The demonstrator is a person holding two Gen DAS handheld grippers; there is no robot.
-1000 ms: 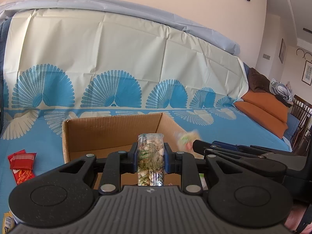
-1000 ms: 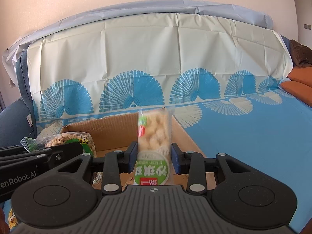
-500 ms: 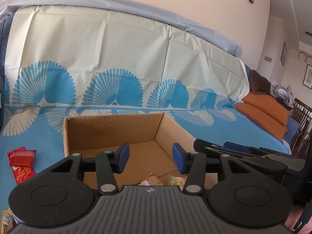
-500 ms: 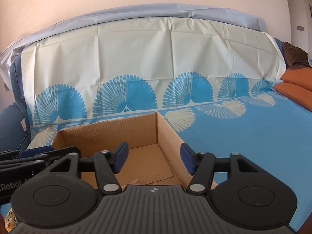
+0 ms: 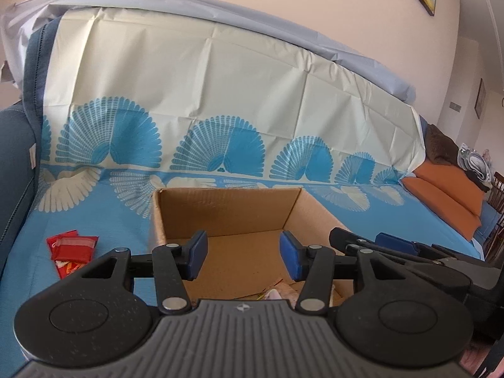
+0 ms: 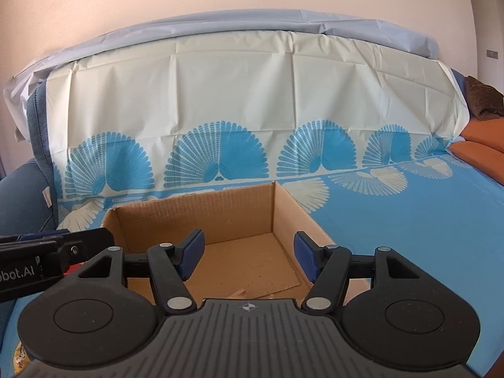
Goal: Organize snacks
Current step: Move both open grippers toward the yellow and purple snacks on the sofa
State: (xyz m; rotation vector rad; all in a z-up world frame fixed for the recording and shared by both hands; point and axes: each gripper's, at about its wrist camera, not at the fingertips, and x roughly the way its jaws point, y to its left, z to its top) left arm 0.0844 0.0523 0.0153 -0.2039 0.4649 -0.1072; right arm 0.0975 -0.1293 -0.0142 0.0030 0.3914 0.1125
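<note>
An open cardboard box [image 5: 226, 211] [image 6: 195, 214] sits on the blue patterned cover. My left gripper [image 5: 243, 245] hovers open over its near part with nothing between the blue pads. A bit of snack wrapper [image 5: 280, 293] shows on the box floor just beyond the gripper body; the rest is hidden. My right gripper [image 6: 248, 249] is also open and empty over the box, and it shows at the right [image 5: 378, 242] in the left wrist view. A red snack packet [image 5: 71, 249] lies on the cover left of the box.
The covered sofa back [image 5: 220, 94] rises behind the box. Orange cushions [image 5: 441, 195] lie at the far right, with a dark blue armrest [image 5: 15, 157] at the left. A yellowish packet [image 6: 20, 352] peeks out at the lower left of the right wrist view.
Both grippers let go of the snack packets they held and their jaws spread. The packets dropped into the box, and both grippers drew back a little.
</note>
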